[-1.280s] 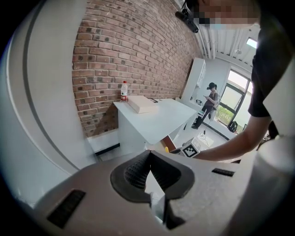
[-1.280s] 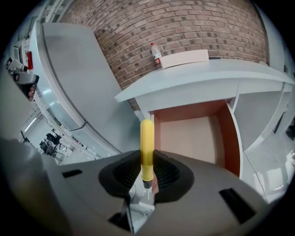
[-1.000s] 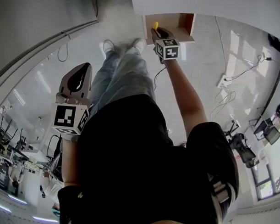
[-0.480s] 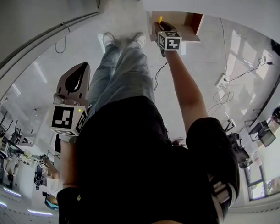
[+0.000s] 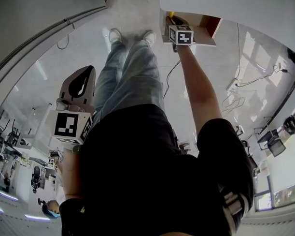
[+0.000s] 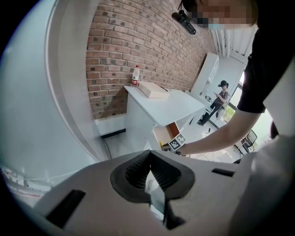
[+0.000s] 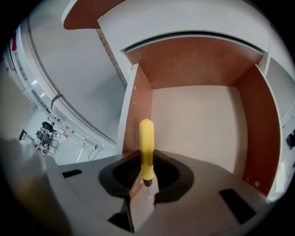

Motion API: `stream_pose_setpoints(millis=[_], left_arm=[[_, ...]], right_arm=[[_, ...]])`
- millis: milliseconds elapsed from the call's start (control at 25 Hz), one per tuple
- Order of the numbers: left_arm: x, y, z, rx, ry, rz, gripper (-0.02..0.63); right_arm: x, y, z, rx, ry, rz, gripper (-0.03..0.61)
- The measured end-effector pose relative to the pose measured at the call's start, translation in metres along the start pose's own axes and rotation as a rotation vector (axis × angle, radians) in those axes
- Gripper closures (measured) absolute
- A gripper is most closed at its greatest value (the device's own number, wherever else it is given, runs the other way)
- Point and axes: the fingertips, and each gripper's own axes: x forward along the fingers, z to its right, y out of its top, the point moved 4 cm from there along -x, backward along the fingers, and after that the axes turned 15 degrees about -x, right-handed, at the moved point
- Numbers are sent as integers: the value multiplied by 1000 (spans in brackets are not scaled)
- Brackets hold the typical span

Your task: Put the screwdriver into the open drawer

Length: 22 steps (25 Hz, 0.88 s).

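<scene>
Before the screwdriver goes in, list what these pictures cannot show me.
- Tip of the screwdriver: right gripper view, lost between the jaws that clamp it.
- Near end of the drawer: right gripper view, covered by the gripper's own body.
- Inside of the drawer: head view, mostly blocked by the right gripper and cut off by the cabinet edge above.
- Label of the bottle: left gripper view, too small to read.

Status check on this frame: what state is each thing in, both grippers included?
drawer: open, nothing seen inside.
screwdriver: held, yellow handle pointing toward the drawer.
right gripper: shut on the screwdriver.
left gripper: shut, empty.
bottle: upright on the cabinet.
</scene>
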Motion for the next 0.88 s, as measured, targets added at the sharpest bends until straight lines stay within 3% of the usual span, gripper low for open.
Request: stream_pose_setpoints(millis=[880], left_arm=[[-3, -31, 4, -29, 22, -28, 611]], right_arm=[[37, -11, 18, 73, -47, -41, 491]])
